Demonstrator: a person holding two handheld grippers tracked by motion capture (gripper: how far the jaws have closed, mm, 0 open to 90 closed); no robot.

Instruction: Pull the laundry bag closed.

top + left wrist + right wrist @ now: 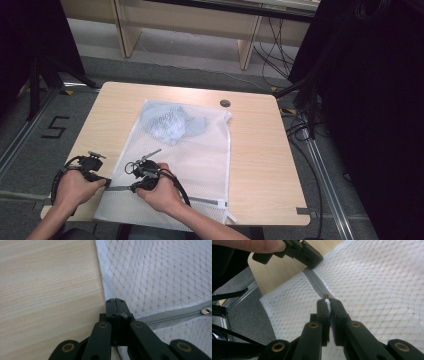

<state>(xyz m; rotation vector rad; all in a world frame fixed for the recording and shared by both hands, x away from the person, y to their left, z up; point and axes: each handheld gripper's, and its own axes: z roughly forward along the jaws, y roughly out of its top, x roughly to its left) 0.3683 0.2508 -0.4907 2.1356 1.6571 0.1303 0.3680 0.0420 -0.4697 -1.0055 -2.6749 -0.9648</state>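
L gripper: jaws closed on mesh bag edge, lower centre of frame. R gripper: jaws closed on zipper pull, frame centre.

A light wood-grain worktop with rounded corners is set on a grey carpeted floor. A small dark round cable port is seen near the worktop's far edge. A number five in black tape is marked on the floor at the left. Behind, pale wooden shelving is placed, with loose black cables hung beside it. Black curtains are hung at both sides. Metal floor rails are laid along the worktop.
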